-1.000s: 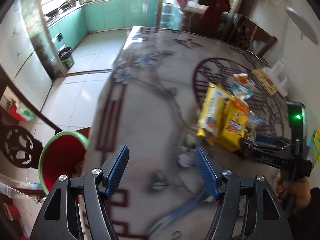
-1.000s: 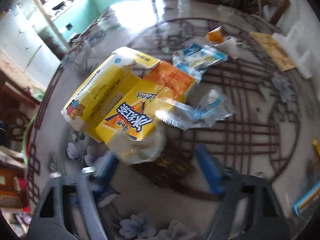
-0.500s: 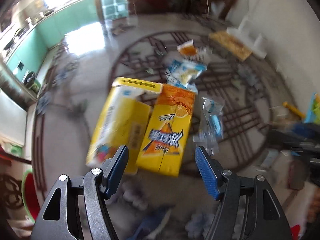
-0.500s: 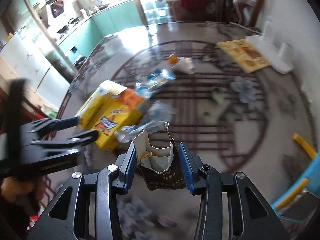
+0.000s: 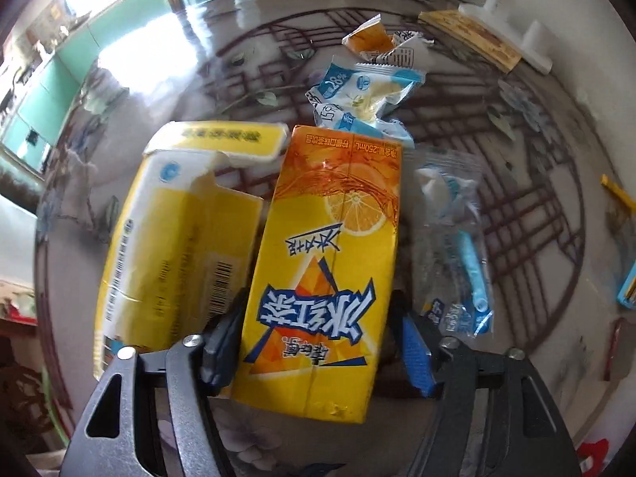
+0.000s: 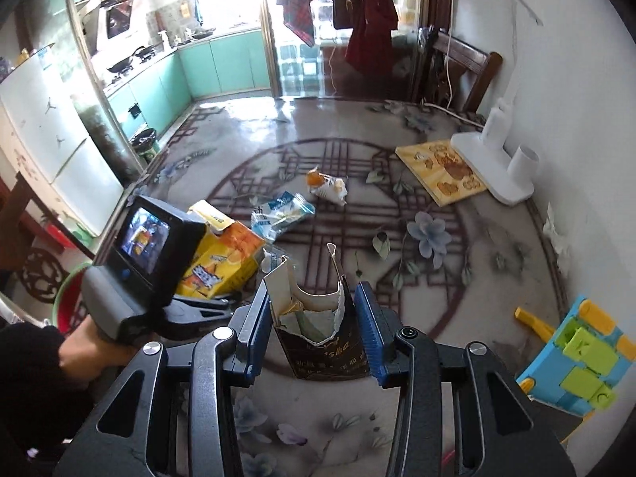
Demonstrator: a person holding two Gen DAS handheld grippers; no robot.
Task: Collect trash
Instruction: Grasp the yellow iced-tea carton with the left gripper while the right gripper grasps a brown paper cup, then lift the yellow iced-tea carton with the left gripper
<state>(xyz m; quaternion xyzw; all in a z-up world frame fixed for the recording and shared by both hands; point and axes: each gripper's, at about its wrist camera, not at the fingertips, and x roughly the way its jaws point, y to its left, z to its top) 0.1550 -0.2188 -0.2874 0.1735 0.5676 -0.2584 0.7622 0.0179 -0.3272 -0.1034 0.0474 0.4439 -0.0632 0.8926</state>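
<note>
My left gripper [image 5: 318, 351] stands open around the near end of an orange iced-tea carton [image 5: 324, 262] lying on the table; the left finger touches it, the right finger [image 5: 415, 353] is apart. A yellow torn box [image 5: 179, 238] lies to its left, a clear packet with blue parts [image 5: 453, 246] to its right, a blue-white wrapper [image 5: 363, 93] and an orange wrapper [image 5: 371, 39] beyond. My right gripper [image 6: 314, 338] is shut on a torn dark carton [image 6: 318, 342], held above the table. The left gripper [image 6: 131, 278] shows there by the orange carton [image 6: 222, 262].
A red bin with a green rim [image 6: 69, 302] stands on the floor left of the table. A yellow board [image 6: 441, 173] and white stand [image 6: 493, 163] sit at the far right. A blue and green toy [image 6: 576, 361] lies at the near right edge.
My left gripper has moved forward and down until its open fingers straddle the orange carton. My right gripper has risen and pulled back with the torn dark carton in it.
</note>
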